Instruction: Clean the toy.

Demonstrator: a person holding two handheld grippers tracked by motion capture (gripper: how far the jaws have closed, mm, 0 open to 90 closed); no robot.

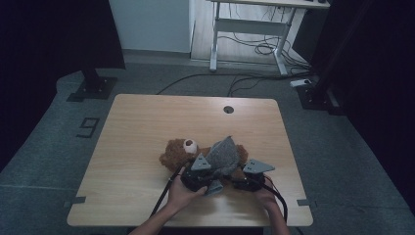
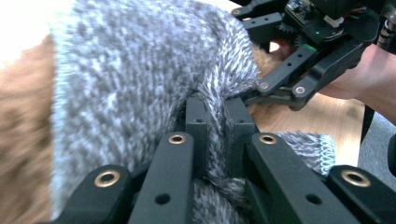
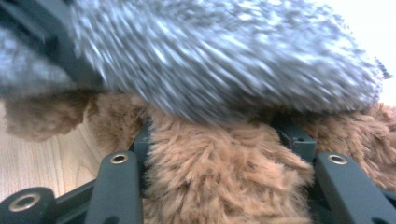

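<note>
— pale wood worktop (image 1: 137, 147) on a grey floor, with a white desk (image 1: 254, 24) and loose cables (image 1: 254, 46) behind it. what lies on it?

— a brown teddy (image 1: 175, 152), on its back near the front edge, right of the middle, head toward the left. a grey knit (image 1: 226, 155) covers its body.

— where are the grippers?

— both at the bear's near side, each in a hand coming up from the bottom edge. left gripper (image 1: 199, 177) is at the knit's lower edge, right gripper (image 1: 248, 180) just beside it at the bear's right end.

— what do the left fingers (image 2: 196, 122) do?

— pressed together on a fold of the knit (image 2: 140, 74); the fabric runs down between them, pinched tight. brown fur (image 2: 21, 140) shows at the left under the knit, and the other gripper (image 2: 299, 70) sits close behind.

— and the right fingers (image 3: 299, 137)?

— spread wide around a thick lump of the bear's fur (image 3: 219, 177), one on each side and touching it. i cannot tell which limb it is. the knit (image 3: 224, 56) hangs blurred just above, and a strip of worktop (image 3: 42, 158) shows at the left.
</note>
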